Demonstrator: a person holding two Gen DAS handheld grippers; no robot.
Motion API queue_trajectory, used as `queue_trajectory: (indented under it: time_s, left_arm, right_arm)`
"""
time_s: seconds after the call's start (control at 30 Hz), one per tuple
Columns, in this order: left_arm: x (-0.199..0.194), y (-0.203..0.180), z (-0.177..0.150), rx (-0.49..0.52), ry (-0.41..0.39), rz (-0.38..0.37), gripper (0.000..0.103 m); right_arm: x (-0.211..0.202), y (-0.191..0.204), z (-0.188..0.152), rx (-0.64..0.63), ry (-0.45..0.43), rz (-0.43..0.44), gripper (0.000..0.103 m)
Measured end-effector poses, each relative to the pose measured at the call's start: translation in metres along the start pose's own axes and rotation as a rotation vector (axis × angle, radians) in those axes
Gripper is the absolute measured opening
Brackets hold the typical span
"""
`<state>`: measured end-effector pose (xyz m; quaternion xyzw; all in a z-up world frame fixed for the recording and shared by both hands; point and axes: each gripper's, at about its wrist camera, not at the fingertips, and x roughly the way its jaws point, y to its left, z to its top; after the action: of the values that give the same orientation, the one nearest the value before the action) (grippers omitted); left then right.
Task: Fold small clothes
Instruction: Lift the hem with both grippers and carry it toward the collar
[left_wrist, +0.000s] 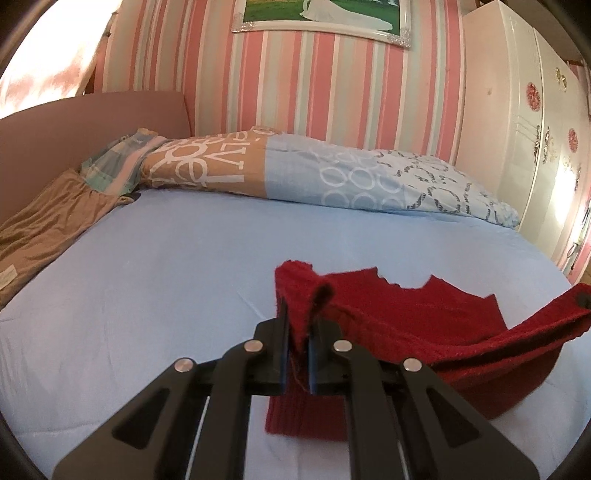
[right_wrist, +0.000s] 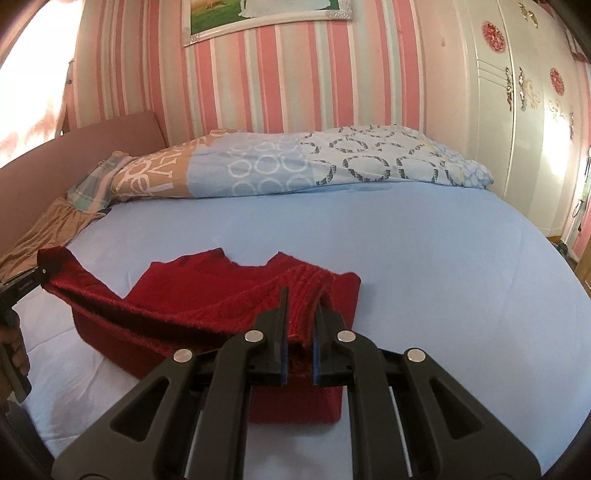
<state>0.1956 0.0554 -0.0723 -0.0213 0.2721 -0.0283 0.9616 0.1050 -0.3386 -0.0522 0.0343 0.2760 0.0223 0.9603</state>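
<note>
A small dark red knitted garment (left_wrist: 399, 314) lies partly on the light blue bed sheet (left_wrist: 166, 277), its near edge lifted. My left gripper (left_wrist: 299, 321) is shut on the garment's left corner, held a little above the sheet. My right gripper (right_wrist: 301, 317) is shut on the other corner of the red garment (right_wrist: 192, 295). The lifted hem stretches between the two grippers. The right gripper's tip shows at the right edge of the left wrist view (left_wrist: 583, 299). The left gripper's tip shows at the left edge of the right wrist view (right_wrist: 33, 280).
A folded patterned blue and tan quilt (left_wrist: 332, 173) lies along the far side of the bed by the striped wall. A brown cloth (left_wrist: 48, 221) lies at the far left by the headboard. A white wardrobe (left_wrist: 524, 110) stands at the right.
</note>
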Motion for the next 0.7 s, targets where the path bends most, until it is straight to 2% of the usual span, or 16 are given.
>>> queue_trajectory:
  time_s: [0.4,0.7]
  left_arm:
    - [0.075,-0.008,0.022,0.001,0.033,-0.004,0.007]
    - [0.137,-0.021,0.045,0.026,0.035,0.029,0.007]
  right_arm:
    - [0.065,-0.019,0.021,0.065,0.027,0.013,0.009]
    - [0.127,-0.036,0.041,0.122,0.041,-0.018,0.009]
